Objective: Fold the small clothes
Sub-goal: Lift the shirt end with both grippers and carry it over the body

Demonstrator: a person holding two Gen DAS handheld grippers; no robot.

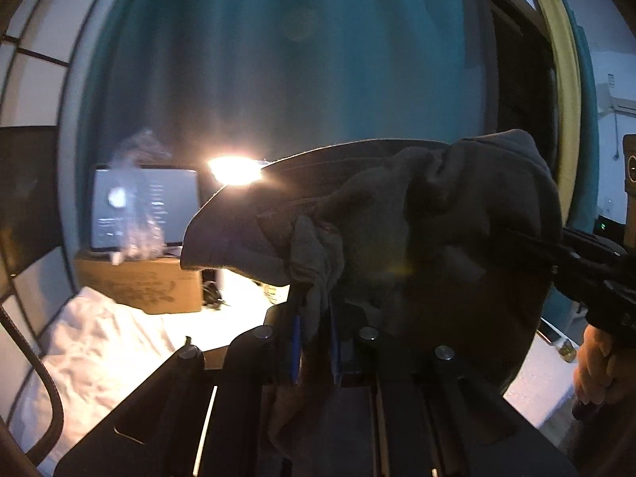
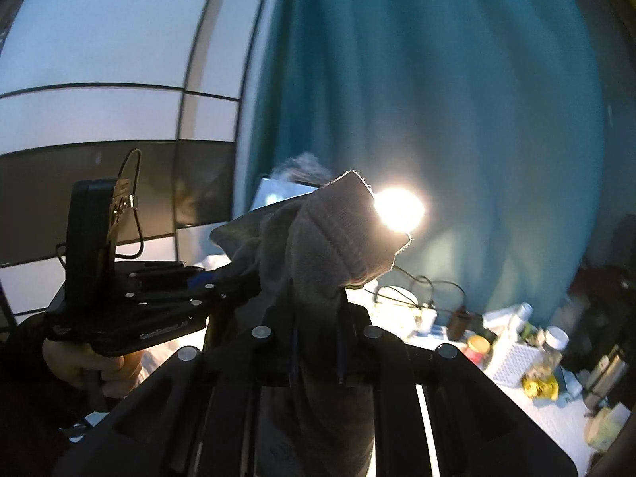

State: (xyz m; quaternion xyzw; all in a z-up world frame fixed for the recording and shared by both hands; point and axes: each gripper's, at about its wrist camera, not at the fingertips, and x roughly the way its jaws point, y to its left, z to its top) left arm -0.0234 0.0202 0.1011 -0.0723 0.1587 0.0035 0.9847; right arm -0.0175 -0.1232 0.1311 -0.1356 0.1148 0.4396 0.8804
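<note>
1. The left gripper (image 1: pixel 314 310) is clamped on a bunched edge of a dark grey garment (image 1: pixel 417 214); the cloth rises out from between its blue-lined fingers (image 1: pixel 295 351) and spreads up and to the right, lifted clear of the white table (image 1: pixel 131 342).
2. In the left wrist view the garment fills the middle and right of the scene, hanging in folds between the two grippers; its far right edge is pinched by the right gripper (image 1: pixel 528 238), which a hand (image 1: pixel 596 361) holds at the right border.
3. The right gripper (image 2: pixel 318 330) is likewise closed on the garment (image 2: pixel 342 230); a ribbed cuff or hem stands up directly above its fingers, backlit by a bright lamp (image 2: pixel 399 210) just behind it.
4. In the right wrist view the left gripper (image 2: pixel 222 278) enters from the left, gripping the same cloth just beside the right one; a hand (image 2: pixel 87 365) grasps its handle.
5. Behind hang a teal curtain (image 2: pixel 437 99) and, at lower right, a cluttered tabletop with bottles and jars (image 2: pixel 552 338); a cardboard box (image 1: pixel 139 286) sits on the table at left.
</note>
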